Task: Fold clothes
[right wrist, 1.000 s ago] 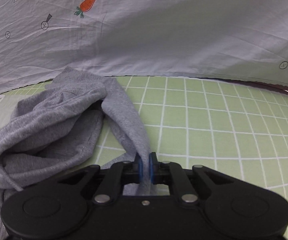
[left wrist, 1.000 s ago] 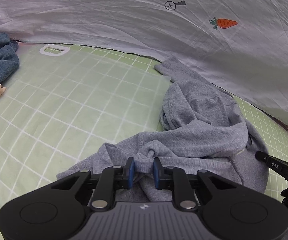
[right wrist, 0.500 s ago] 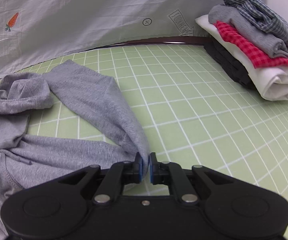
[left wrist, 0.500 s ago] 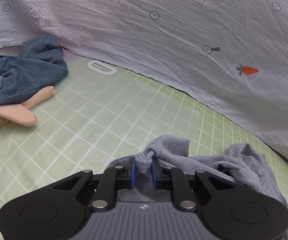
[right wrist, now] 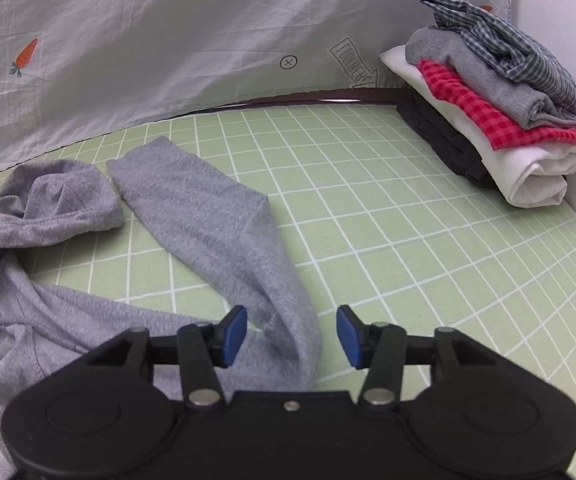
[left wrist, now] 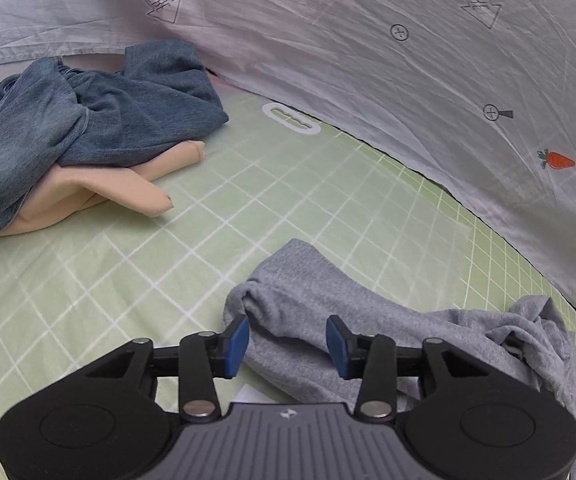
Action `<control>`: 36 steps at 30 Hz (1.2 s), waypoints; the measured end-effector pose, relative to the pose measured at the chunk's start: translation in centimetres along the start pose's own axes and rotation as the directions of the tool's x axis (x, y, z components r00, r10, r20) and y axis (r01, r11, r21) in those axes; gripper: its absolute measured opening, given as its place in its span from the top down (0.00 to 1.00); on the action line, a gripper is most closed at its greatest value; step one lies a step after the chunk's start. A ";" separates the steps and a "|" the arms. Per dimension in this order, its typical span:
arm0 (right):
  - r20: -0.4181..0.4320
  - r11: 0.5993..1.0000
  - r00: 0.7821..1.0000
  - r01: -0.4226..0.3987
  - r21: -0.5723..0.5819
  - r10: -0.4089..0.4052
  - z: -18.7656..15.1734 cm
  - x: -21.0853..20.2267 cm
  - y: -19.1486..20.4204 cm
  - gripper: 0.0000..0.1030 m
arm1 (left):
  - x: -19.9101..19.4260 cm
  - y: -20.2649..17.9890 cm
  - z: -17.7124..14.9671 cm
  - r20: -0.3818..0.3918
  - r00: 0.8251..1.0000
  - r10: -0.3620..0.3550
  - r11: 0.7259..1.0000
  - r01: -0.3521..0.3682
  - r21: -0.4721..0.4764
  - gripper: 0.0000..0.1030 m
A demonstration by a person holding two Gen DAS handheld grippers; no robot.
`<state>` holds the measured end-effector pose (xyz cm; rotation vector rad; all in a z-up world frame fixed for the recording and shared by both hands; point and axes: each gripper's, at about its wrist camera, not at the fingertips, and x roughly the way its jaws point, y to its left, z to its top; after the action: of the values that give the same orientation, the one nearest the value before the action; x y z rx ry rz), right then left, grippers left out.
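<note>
A grey hoodie (right wrist: 207, 232) lies spread on the green grid mat (right wrist: 408, 208). In the right wrist view its sleeve runs from mid-left down between the fingers, and the hood lies at the left. My right gripper (right wrist: 291, 335) is open over the sleeve's end. In the left wrist view the hoodie's other sleeve (left wrist: 328, 300) lies on the mat (left wrist: 127, 272). My left gripper (left wrist: 287, 345) is open, its blue pads either side of that sleeve.
A stack of folded clothes (right wrist: 496, 96) stands at the far right by a white wall. A blue denim garment (left wrist: 79, 120) lies on a peach one (left wrist: 99, 188) at the far left. A printed grey sheet (left wrist: 368, 60) hangs behind the mat.
Both grippers have opened and let go of the grey sleeves, which now lie flat on the mat. Before that the two grippers pulled the sleeves apart, left and right.
</note>
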<state>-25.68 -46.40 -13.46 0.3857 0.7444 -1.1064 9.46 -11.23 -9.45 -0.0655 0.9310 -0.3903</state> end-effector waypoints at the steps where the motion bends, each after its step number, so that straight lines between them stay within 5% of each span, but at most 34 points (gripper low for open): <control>1: 0.011 1.000 1.000 -0.005 -0.011 0.005 0.3 -0.1 0.2 0.32 | -0.4 -0.7 0.0 0.021 1.000 -0.007 0.999 0.006 0.038 0.25; 2: 0.019 1.000 1.000 -0.009 -0.022 0.009 0.6 -0.2 0.4 0.28 | -0.7 -1.5 -0.1 0.044 0.999 -0.017 0.997 0.013 0.079 0.15; 5: 0.018 0.998 1.000 -0.008 -0.058 0.009 1.3 0.3 0.8 0.17 | -1.0 -3.8 -0.3 0.095 0.994 -0.059 0.978 0.039 0.203 0.11; 12: -0.032 0.994 0.999 0.012 -0.110 -0.015 1.1 1.7 1.0 0.10 | 2.3 -7.0 -2.4 -0.023 0.996 -0.089 0.930 0.092 0.357 0.07; 22: -0.082 0.994 0.996 0.020 -0.111 -0.029 1.1 3.6 0.4 0.06 | 5.5 -5.4 -2.6 -0.169 0.980 -0.100 0.983 0.124 0.134 0.10; 25: -0.089 0.990 0.996 0.018 -0.143 -0.031 1.7 4.6 1.0 0.05 | 6.5 -4.9 -2.1 -0.183 0.982 -0.055 0.993 0.074 0.095 0.25; 32: -0.147 0.997 0.989 -0.011 -0.082 -0.001 3.2 7.4 1.7 0.11 | 7.4 -4.2 -0.9 -0.168 0.986 -0.005 0.996 0.020 0.091 0.83; 34: -0.156 0.999 0.987 -0.043 -0.030 0.038 3.6 7.8 1.4 0.24 | 6.9 -4.0 -0.4 -0.145 0.989 -0.009 0.996 0.022 0.090 0.87; 36: -0.140 0.999 0.989 -0.048 -0.015 0.045 3.8 7.6 1.3 0.59 | 6.4 -3.5 0.2 -0.114 0.993 0.002 0.997 0.006 0.071 0.88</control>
<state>-21.28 -53.28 -16.28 0.4668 0.8642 -1.0355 11.94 -16.74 -13.45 0.0215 1.0294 -0.4323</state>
